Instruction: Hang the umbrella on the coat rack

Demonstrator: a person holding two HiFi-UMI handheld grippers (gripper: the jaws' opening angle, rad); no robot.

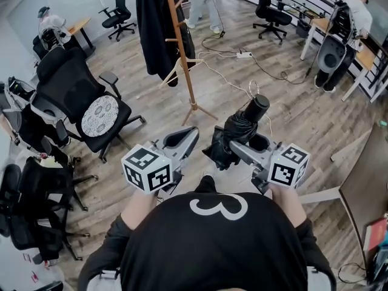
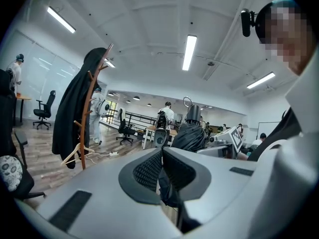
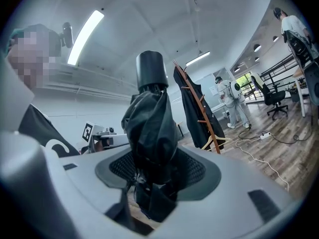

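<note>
My right gripper (image 1: 242, 143) is shut on a folded black umbrella (image 1: 237, 132), which stands upright with its black cylindrical end (image 1: 257, 107) on top. In the right gripper view the umbrella (image 3: 152, 128) fills the space between the pads (image 3: 195, 169). My left gripper (image 1: 193, 131) sits just left of it, jaws pressed together; the left gripper view shows only a thin slit between them (image 2: 162, 158). The wooden coat rack (image 1: 182, 47) stands ahead on the floor with a black coat (image 1: 154, 23) hanging on it. It also shows at the left in the left gripper view (image 2: 88, 118).
A wooden hanger (image 1: 176, 71) dangles low on the rack. Black office chairs (image 1: 85, 102) crowd the left side. White cables and a power strip (image 1: 244, 54) lie on the floor beyond the rack. A table edge (image 1: 364, 180) is at the right. People stand at the back.
</note>
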